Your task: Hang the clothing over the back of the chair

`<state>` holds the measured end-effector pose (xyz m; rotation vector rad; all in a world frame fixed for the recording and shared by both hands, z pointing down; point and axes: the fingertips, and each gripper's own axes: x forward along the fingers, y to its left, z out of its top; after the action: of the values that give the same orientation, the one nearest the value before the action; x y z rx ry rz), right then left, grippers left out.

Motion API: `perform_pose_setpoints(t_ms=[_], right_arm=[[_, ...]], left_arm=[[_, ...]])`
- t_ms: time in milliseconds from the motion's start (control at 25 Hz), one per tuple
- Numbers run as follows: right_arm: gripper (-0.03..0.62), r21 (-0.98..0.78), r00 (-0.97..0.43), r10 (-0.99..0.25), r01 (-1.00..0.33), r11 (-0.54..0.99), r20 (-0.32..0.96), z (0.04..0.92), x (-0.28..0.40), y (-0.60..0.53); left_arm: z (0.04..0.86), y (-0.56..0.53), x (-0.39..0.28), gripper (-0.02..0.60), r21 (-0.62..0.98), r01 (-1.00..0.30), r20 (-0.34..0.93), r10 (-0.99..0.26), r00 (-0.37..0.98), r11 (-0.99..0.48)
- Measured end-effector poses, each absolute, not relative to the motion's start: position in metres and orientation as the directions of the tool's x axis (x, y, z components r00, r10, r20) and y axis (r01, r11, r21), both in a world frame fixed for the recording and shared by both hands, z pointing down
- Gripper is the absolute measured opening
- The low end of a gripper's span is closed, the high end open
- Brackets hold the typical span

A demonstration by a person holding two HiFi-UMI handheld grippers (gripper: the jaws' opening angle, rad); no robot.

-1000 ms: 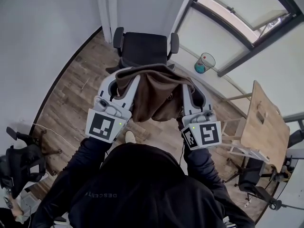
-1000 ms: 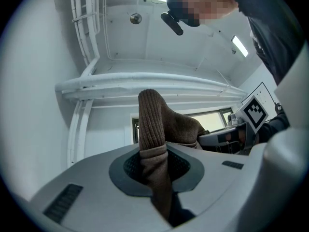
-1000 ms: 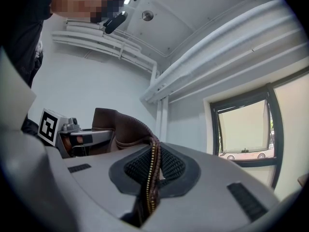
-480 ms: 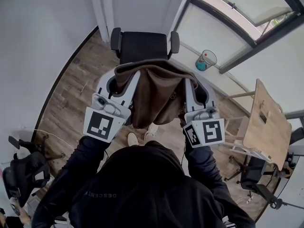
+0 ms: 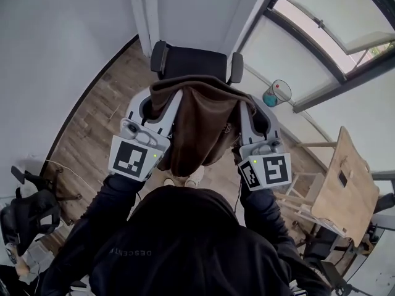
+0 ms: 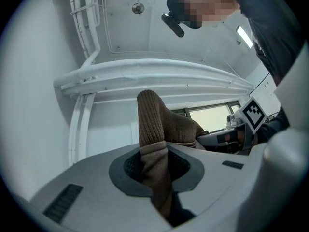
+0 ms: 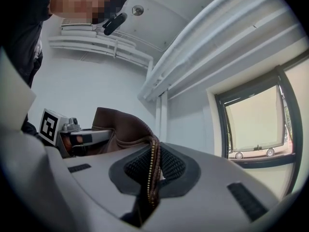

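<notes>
**Inspector:** State of the grips?

**Assessor:** Left gripper [image 6: 153,161] is nearly closed, pinching the ribbed edge of the brown garment [image 5: 200,128]. Right gripper [image 7: 152,178] is likewise clamped, on the zipper edge.

**Inspector:** Location of the item?

**Assessor:** It hangs spread between both grippers, just short of the black chair [image 5: 194,63] (no contact apparent from the head view). The two-edge hold looks intended to keep it wide for draping over the backrest.
</notes>
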<state>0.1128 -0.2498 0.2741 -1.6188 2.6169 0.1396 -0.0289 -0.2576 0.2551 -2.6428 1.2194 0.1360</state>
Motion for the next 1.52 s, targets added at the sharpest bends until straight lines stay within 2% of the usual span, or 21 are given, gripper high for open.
perform_pose_setpoints(t_ms=[360,760,1520], right_arm=[[0.032,0.005,-0.513,-0.856,-0.858,0.514,-0.067,0.29,0.124,-0.299],[0.032,-0.038,-0.564,-0.825,-0.824,0.565,-0.03,0.313,0.128,-0.339],[0.044,-0.07,-0.455,-0.884,-0.891,0.449,0.109,0.368,0.122,-0.399]], left_arm=[[0.266,-0.308,-0.017,0.061,-0.163,-0.803,-0.161,-0.788,0.595,-0.573],[0.287,-0.347,-0.013,0.061,-0.153,-0.829,-0.086,-0.829,0.553,-0.538],[0.35,-0.415,-0.021,0.069,-0.077,-0.766,-0.019,-0.767,0.641,-0.638]])
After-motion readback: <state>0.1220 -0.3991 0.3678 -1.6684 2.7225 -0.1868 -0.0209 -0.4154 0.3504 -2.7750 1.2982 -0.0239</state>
